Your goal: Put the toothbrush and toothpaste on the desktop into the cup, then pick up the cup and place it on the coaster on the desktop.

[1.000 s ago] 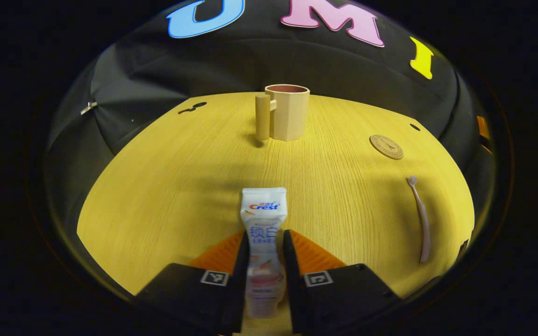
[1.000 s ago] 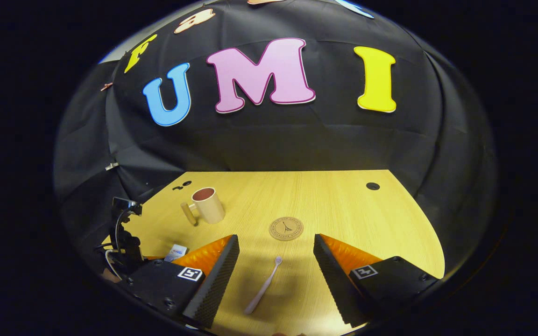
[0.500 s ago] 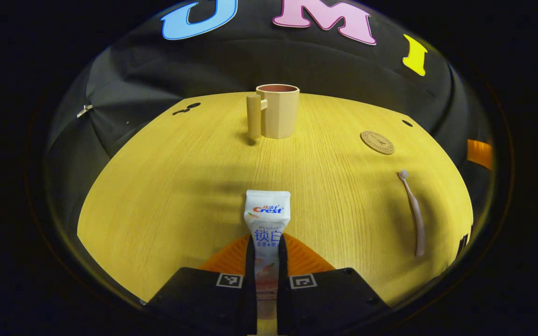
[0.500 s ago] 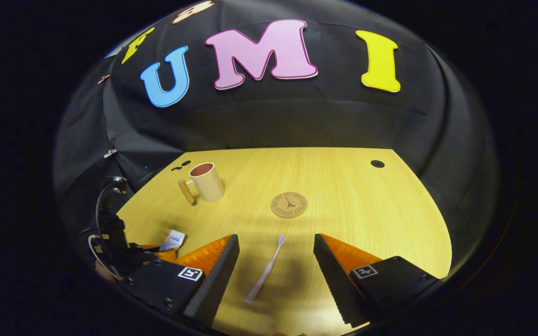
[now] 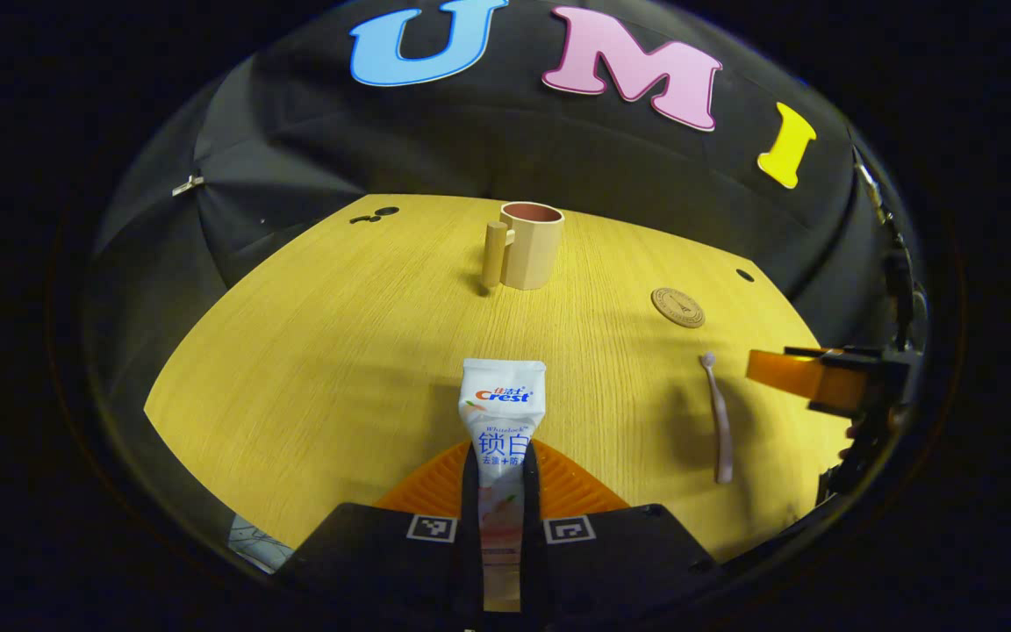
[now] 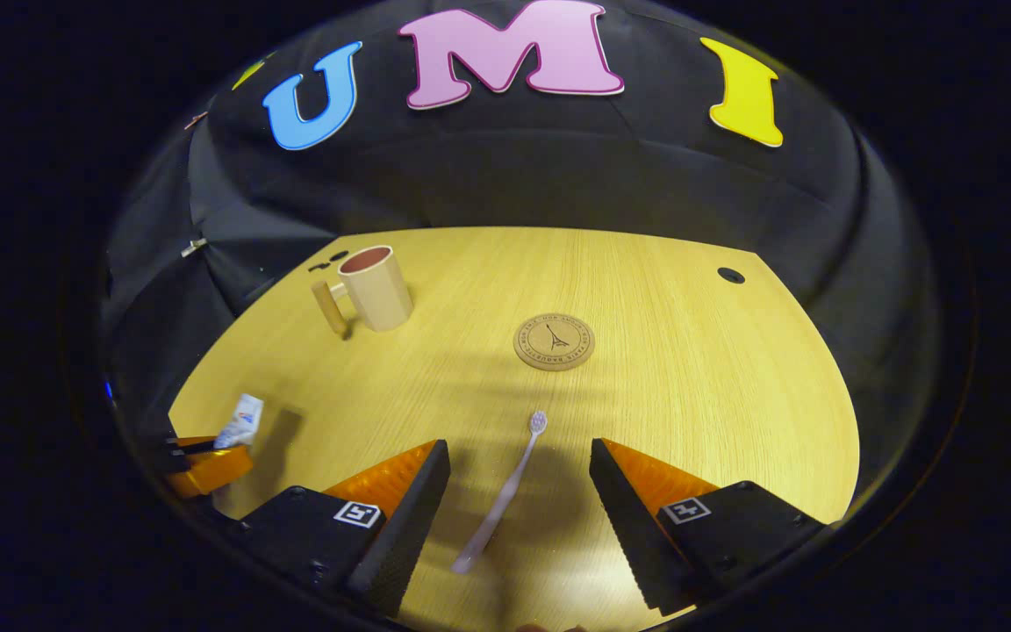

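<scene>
The left gripper [image 5: 502, 491] was clamped on the toothpaste [image 5: 500, 421], both fingers pressing its lower part so the flat crimped end stuck out ahead, toward the cup [image 5: 530, 244]. In the right gripper view the tube showed at the far left, raised off the desk [image 6: 690, 386] with its shadow cast just beside it — so it looked lifted rather than resting.

The right gripper [image 6: 514, 491] had its fingers spread wide, 1 on each side of the toothbrush [image 6: 505, 496], touching neither side of it as far as could be seen. The brush lay flat on the desk, bristle end pointing toward the coaster [image 6: 554, 341], which sat bare and well apart from the cup. The cup stood upright near the desk's far-left part, handle turned left, nothing inside it that could be made out.

Judged from this, step 1 was in hand: the paste was gripped but not yet in the cup, and the brush was only bracketed. The next move for the left side would call for carrying the tube over the rim and tipping it upright enough to drop in cleanly — the opening looked narrow, so alignment mattered. The right side would need to lower and close on the thin handle, which lay flush and could slip.
</scene>
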{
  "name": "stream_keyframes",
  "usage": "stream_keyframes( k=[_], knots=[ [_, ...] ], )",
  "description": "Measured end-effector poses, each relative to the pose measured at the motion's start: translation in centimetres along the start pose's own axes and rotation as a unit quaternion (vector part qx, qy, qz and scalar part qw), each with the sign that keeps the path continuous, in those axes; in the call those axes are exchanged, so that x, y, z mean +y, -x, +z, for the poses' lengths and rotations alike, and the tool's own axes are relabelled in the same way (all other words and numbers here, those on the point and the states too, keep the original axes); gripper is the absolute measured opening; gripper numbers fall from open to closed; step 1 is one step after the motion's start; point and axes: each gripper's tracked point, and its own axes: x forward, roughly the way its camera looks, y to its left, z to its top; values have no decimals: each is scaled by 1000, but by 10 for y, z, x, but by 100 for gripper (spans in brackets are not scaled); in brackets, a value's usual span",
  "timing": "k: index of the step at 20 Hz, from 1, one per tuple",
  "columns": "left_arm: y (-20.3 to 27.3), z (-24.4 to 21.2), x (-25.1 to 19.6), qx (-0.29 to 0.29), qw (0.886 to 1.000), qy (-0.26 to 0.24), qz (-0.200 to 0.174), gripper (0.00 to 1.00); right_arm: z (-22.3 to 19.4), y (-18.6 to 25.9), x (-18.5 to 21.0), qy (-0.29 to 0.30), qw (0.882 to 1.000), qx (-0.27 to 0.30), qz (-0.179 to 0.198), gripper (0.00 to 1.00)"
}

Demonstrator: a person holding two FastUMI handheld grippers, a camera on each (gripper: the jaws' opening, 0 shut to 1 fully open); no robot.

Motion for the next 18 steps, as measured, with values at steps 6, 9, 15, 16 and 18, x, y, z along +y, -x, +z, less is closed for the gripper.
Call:
stream_keyframes(
  k=[6,9,15,16,18],
  knots=[
    [28,4,-2,-12,1000,7,-1,21,-32,-24,-2,-1,998,65,-18,99],
    [34,6,-2,-19,1000,-8,-5,21,-48,-27,1,-11,995,92,-27,99],
    [38,6,-4,-24,999,-33,-9,17,-63,-30,1,-19,992,112,-47,98],
    [38,5,-6,-22,999,-33,-12,22,-63,-32,1,-25,992,111,-53,95],
    [38,5,-8,-22,999,-35,-17,22,-65,-30,1,-35,991,112,-60,81]
  ],
)
